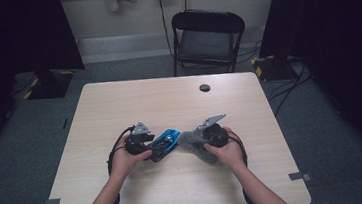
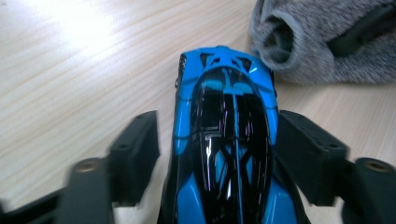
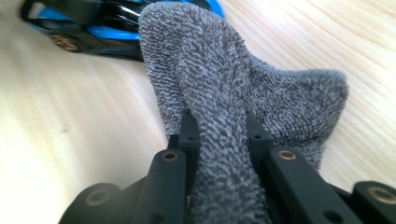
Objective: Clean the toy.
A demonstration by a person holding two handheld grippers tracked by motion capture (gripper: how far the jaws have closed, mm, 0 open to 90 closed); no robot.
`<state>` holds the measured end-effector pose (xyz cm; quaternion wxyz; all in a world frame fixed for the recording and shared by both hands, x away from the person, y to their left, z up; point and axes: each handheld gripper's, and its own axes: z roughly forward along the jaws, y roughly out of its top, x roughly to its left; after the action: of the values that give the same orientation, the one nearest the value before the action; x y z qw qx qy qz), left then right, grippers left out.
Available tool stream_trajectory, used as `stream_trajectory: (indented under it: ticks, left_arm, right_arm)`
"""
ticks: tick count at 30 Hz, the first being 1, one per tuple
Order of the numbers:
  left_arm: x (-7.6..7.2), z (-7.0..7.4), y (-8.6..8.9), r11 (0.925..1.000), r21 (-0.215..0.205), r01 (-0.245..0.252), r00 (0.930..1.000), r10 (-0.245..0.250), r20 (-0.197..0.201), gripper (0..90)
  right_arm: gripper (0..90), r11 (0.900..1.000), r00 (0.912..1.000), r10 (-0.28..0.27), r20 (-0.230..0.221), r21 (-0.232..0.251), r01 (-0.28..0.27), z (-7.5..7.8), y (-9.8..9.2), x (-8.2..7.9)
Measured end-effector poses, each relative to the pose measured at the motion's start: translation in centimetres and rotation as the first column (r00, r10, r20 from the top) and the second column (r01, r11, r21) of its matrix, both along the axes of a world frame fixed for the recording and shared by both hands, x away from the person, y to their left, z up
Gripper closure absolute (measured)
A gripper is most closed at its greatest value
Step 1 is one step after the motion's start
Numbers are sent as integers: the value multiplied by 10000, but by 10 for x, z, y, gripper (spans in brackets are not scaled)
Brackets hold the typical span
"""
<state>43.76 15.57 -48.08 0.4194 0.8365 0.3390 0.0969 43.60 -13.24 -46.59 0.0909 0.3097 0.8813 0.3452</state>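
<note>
In the high view, a little below the middle of the frame, the person's two hands meet over the pale wooden table [image 1: 119,103]. The left gripper [image 1: 149,146] sits just left of centre, and the blue toy car [image 1: 166,142] lies on the table right at its tip, slanting up toward the right. Just right of centre is the right gripper [image 1: 196,139], with a grey sock [image 1: 197,149] bunched at its front, running down and to the right beneath the hand.

In the left gripper view the blue toy car [image 2: 224,140] fills the lower middle of the frame, its black roof and blue nose pointing to the top edge. It lies between the two black jaws, which stand apart. The right one is against the car's flank or very nearly so, while a sliver of tabletop shows between the left one and the car. The grey sock [image 2: 308,46] sits in the upper right corner, just beyond the car's nose.

In the right gripper view the jaws are clamped on a fold of the grey sock [image 3: 219,107], which rises from the bottom centre. The blue toy car [image 3: 93,28] lies across the upper left corner, partly behind the sock.
</note>
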Motion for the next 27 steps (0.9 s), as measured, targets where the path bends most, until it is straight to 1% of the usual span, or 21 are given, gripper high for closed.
stream_trajectory:
  ticks: [1, 2, 4, 5, 6, 9, 12, 13, 14, 16, 17, 19, 25, 27]
  left_arm:
    - [0, 0, 0, 10000, 33, -42, 10000, 42, -26, 377]
    - [0, 1, -1, 9999, 126, -7, 10000, 6, 33, 377]
    - [-1, 1, -1, 9999, 145, -4, 10000, 3, 66, 380]
    - [-1, 1, -1, 9999, 119, -21, 10000, 20, 91, 380]
    - [-1, 1, -1, 10000, 90, -13, 9999, 11, 112, 380]
    - [-2, 0, 0, 9999, 98, -29, 9999, 27, 166, 380]
    - [-3, 0, 1, 10000, 57, -71, 9999, 70, 150, 380]
    - [-3, 0, 1, 10000, 34, -77, 9999, 76, 143, 380]
    - [-3, 0, 1, 9999, 10, -117, 9999, 116, 116, 380]
    - [-4, -1, 1, 9998, -68, -188, 9998, 189, 113, 380]
    - [-5, -1, 2, 9998, -69, -190, 9997, 190, 130, 380]
    - [-5, -1, 2, 9998, -72, -189, 9997, 190, 138, 381]
    - [-6, -2, 2, 9997, -132, -197, 9996, 199, 185, 381]
    - [-6, -2, 3, 9997, -155, -188, 9996, 192, 205, 381]
  right_arm:
    - [756, 9999, 9999, 104, -2, 54, -104, 1, 1, -2]
    - [756, 9997, 9997, 226, 44, 76, -226, 3, 4, -5]
    - [757, 9976, 9977, 684, 6, 120, -684, 6, 10, -12]
    - [757, 9965, 9966, 823, 46, 114, -824, 7, 13, -15]
    - [757, 9937, 9938, 1114, 40, 105, -1114, 8, 18, -19]
    - [757, 9873, 9873, 1586, 35, 109, -1586, 8, 32, -27]
    - [757, 9779, 9778, 2092, -83, -8, -2092, 3, 49, -32]
    - [757, 9762, 9762, 2166, -135, -123, -2167, -1, 55, -33]
    - [757, 9756, 9757, 2185, -161, -181, -2187, -2, 58, -33]
    - [757, 9755, 9753, 2193, -266, -114, -2197, -6, 65, -31]
    - [757, 9767, 9765, 2139, -264, -137, -2143, -7, 68, -30]
    - [758, 9806, 9799, 1957, -373, -8, -1959, -9, 71, -25]
    - [759, 9883, 9876, 1499, -463, -208, -1510, -8, 70, -13]
    - [760, 9901, 9890, 1384, -518, -143, -1393, -8, 67, -9]
